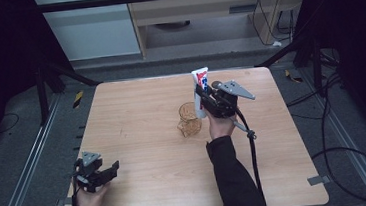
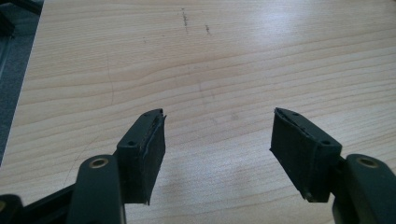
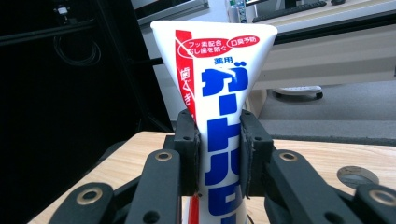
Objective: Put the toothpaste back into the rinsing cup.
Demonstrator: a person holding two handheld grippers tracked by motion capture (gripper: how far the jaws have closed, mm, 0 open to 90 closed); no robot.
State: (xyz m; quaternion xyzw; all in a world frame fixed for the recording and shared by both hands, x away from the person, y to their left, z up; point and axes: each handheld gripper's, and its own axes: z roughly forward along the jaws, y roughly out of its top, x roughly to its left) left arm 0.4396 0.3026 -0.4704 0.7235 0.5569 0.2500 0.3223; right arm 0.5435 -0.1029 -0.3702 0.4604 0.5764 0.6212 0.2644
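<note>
Toothpaste tube (image 3: 219,121) stood upright between right gripper (image 3: 219,161) jaws, clamped mid-body; glass cup (image 1: 189,119) just beside. Left gripper (image 2: 217,140) gaped wide, empty.

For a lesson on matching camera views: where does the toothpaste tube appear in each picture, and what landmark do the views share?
High view: toothpaste tube upright right of centre, in the right gripper, beside the glass cup.
Left gripper view: no tube here.
Right gripper view: tube at centre, clamped.
Shared landmark: the wooden table.
</note>
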